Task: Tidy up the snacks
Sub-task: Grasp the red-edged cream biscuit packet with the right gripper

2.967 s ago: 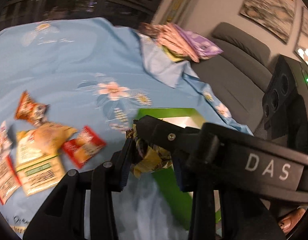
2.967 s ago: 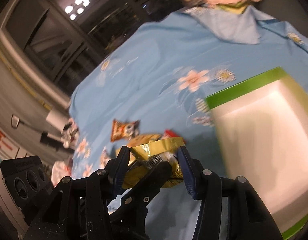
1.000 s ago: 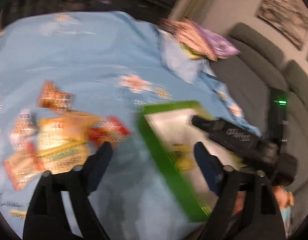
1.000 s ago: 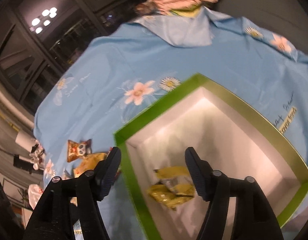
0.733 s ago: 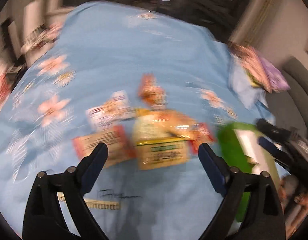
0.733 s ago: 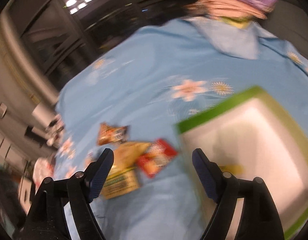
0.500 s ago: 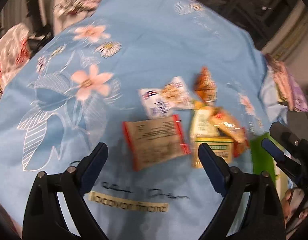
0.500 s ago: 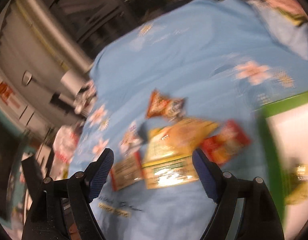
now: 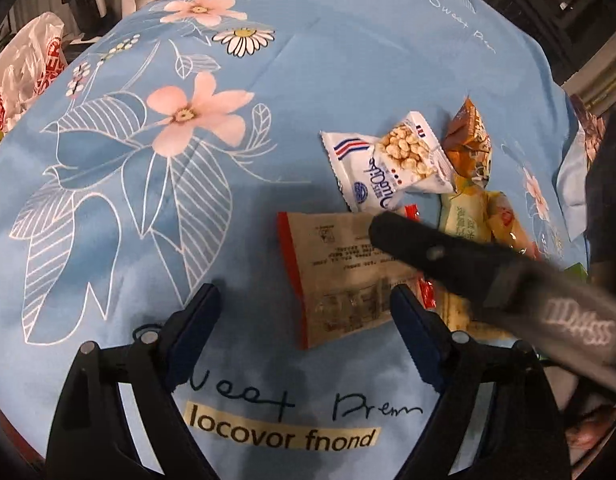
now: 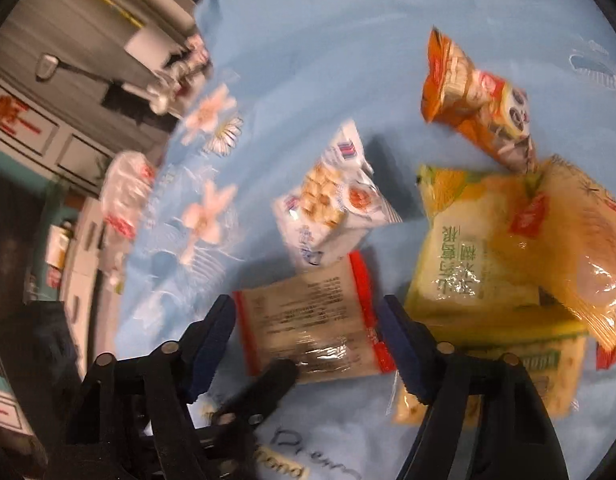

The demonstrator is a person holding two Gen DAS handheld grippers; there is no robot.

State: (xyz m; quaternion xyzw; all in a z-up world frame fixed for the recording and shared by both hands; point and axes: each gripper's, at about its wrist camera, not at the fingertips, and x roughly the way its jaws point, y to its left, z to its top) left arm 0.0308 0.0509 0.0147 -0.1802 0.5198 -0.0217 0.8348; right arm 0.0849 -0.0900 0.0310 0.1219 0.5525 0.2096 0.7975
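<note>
Several snack packs lie on the blue flowered cloth. A beige pack with red ends lies flat between the fingers of my right gripper, whose jaws are closing; its ends sit close to the pads and it looks uncreased. In the left wrist view that beige pack is partly under the right gripper's finger. My left gripper hovers just in front of the pack, open, jaws closing, pressing on nothing. Beyond lie a white peanut pack, an orange pack and yellow packs.
A sliver of the green box shows at the right edge. A red-and-white plastic bag and cabinets stand past the table's left side. Bare cloth stretches left of the snack pile.
Both grippers let the yellow packs drop into the green box, then swung left and down to the snack pile. The right gripper now straddles the beige pack.
</note>
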